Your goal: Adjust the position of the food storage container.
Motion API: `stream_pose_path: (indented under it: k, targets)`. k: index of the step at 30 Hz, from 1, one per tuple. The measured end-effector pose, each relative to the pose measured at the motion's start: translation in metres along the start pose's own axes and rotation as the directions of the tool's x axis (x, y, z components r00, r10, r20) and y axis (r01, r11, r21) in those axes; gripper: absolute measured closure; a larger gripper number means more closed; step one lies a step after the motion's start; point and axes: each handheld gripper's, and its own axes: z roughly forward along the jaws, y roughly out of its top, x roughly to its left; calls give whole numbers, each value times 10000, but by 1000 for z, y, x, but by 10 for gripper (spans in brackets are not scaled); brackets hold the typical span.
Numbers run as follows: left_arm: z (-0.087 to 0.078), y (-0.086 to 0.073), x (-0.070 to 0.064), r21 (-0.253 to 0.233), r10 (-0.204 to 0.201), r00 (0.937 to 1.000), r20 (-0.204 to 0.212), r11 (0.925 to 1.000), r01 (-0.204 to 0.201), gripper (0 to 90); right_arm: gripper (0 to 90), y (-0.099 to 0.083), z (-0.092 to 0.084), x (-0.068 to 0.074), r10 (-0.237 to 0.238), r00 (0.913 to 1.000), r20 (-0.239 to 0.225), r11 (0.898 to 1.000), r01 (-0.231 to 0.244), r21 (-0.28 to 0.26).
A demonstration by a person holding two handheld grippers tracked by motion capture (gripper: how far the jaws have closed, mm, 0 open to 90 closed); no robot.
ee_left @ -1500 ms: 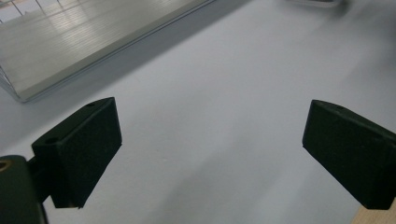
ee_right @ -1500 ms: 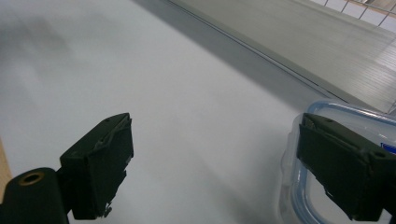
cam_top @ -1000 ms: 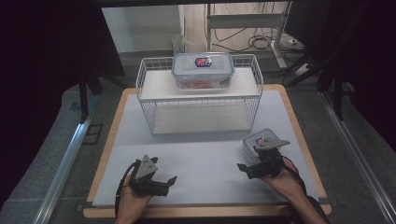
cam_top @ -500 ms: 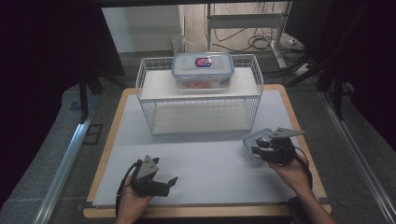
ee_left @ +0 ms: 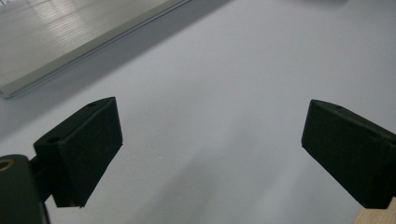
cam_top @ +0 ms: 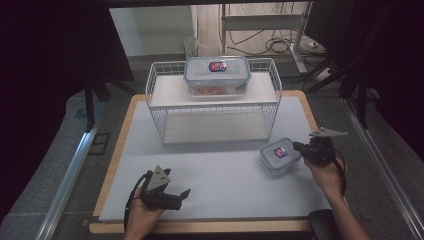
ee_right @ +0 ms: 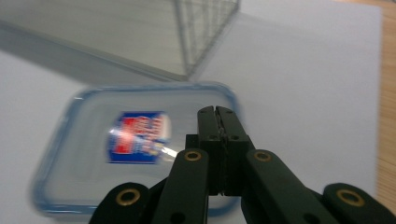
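Item: small clear plastic food box with a blue-rimmed snap lid and a red-and-blue label (cam_top: 280, 156), lying flat on the pale grey table mat (cam_top: 220, 175), just in front of the right front corner of the white wire two-shelf rack (cam_top: 212, 102), apart from it. We judge it unplaced; nothing lifts it.

Right gripper (cam_top: 296, 146): at the small box's right edge. In the right gripper view (ee_right: 217, 111) its jaws have just been closing and now stand pressed together with nothing between them, tips over the lid. We judge a nudge or press likelier than a grasp.

Larger box of the same kind (cam_top: 217, 75): already on the rack's top shelf, orange contents inside.

Left gripper (cam_top: 186, 192): well left of the small box, resting near the mat's front edge, jaws wide apart and empty (ee_left: 210, 154).

Remaining, in our judgement: seize the small box and shelve it.
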Motion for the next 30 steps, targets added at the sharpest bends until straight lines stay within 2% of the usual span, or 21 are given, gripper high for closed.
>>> stream_pose_path:
  k: [6, 11, 14, 16, 21, 25, 30]
  targets:
    - [2, 0, 0, 53, 4, 10000, 29, 10000, -5, 51, 897, -7, 4, -24, 382, 9970, 670, 9991, -394, 161]
    - [2, 0, 0, 83, -4, 10000, 32, 10000, 4, 51, 897, -11, 9, -31, 706, 9965, 451, 9963, -726, 451]
    - [2, 0, 0, 94, -9, 10000, 33, 10000, 9, 51, 897, -11, 12, -27, 598, 9978, 300, 9961, -616, 630]
    - [3, 0, 0, 87, -30, 10000, 38, 10000, 30, 51, 897, -11, 13, -23, 392, 9981, 485, 9962, -428, 755]
    - [3, 0, 1, 83, -75, 9999, 72, 9999, 74, 51, 897, -11, 13, -17, 399, 9988, 298, 9954, -423, 865]
    - [4, 0, 0, 116, -61, 9999, 87, 9999, 60, 51, 897, -12, 13, -10, 389, 9992, 22, 9948, -390, 939]
    - [4, 0, 0, 86, -118, 9999, 37, 9999, 117, 49, 897, -11, 15, 5, 137, 9992, -363, 9941, -96, 1084]
